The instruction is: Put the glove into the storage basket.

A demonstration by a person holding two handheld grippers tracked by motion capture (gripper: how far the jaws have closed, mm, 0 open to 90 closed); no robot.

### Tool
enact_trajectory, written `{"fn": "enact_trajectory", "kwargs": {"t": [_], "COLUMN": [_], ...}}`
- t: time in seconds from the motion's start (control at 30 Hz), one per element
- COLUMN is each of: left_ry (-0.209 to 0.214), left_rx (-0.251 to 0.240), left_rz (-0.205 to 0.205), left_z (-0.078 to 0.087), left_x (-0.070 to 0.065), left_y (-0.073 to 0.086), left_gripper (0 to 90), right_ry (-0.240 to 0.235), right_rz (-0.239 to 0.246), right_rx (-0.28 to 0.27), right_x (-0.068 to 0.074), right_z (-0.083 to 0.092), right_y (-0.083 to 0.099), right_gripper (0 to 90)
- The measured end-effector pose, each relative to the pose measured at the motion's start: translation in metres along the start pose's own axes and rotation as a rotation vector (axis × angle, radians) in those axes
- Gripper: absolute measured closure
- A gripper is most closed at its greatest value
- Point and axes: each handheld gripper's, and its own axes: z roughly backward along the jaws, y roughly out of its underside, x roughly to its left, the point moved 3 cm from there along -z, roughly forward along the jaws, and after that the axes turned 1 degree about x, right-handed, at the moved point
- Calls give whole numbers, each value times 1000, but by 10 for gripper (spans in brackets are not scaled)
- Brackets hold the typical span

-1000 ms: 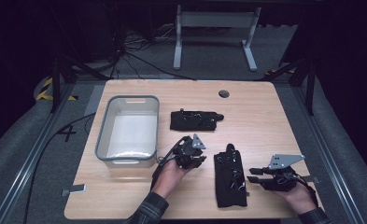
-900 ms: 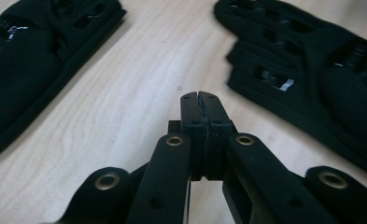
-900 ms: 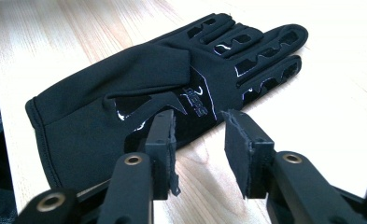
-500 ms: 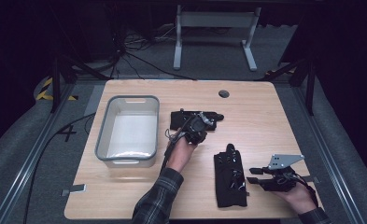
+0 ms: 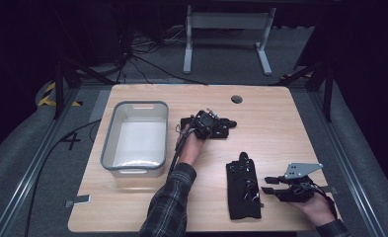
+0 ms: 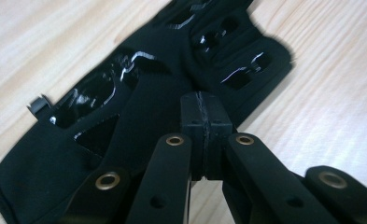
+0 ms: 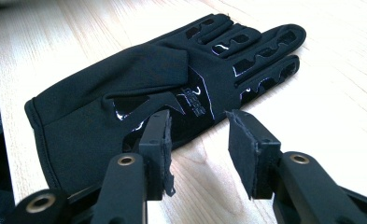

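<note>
Two black gloves lie on the wooden table (image 5: 285, 128). The far glove (image 5: 227, 126) lies mid-table, right of the bin, and my left gripper (image 5: 207, 123) sits over it. In the left gripper view, that gripper (image 6: 202, 99) has its jaws pressed together, tips down on the glove's (image 6: 139, 100) palm; I cannot tell if any fabric is pinched. The near glove (image 5: 243, 192) lies flat with its fingers pointing away from me. My right gripper (image 5: 269, 184) rests just right of it, open. In the right gripper view, its jaws (image 7: 197, 127) stand apart just short of the glove (image 7: 148, 79).
A grey plastic bin (image 5: 134, 105) with a white inside stands at the table's left. A round cable hole (image 5: 237, 99) sits near the far edge. Beyond the table are a desk frame (image 5: 226, 29) and cables on the floor.
My left gripper has moved away from the front of the table, out to the far glove. The right gripper and the near glove have stayed put.
</note>
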Motion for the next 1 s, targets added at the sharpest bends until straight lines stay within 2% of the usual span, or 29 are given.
{"fn": "enact_trajectory", "kwargs": {"t": [0.2, 0.37, 0.5, 0.63, 0.77, 0.83, 0.87, 0.93, 1.0], "left_ry": [-3, 10, 16, 29, 45, 52, 52, 63, 76], "left_rx": [9, 14, 16, 12, 9, 8, 8, 7, 6], "left_rz": [18, 6, 3, 5, 2, 4, 4, 11, 14], "left_z": [-4, -2, -1, 0, 1, 1, 1, 1, 2], "left_x": [-1, -6, -12, -16, -20, -22, -22, -24, -28], "left_y": [5, 7, 7, 9, 9, 9, 9, 9, 10], "left_gripper": [899, 899, 900, 900, 900, 900, 900, 900, 900], "right_ry": [-11, -20, -46, -62, -69, -70, -70, -60, -54], "right_rz": [10, 26, 51, 79, 95, 105, 105, 108, 99], "right_rx": [7, 11, 7, 16, 21, 43, 43, 89, 93], "right_x": [3, 8, 14, 20, 24, 24, 24, 24, 21], "right_z": [-2, -6, -12, -22, -34, -41, -41, -48, -47], "right_y": [-1, -3, -9, -16, -23, -25, -25, -21, -18], "right_gripper": [601, 614, 739, 821, 868, 884, 884, 897, 897]}}
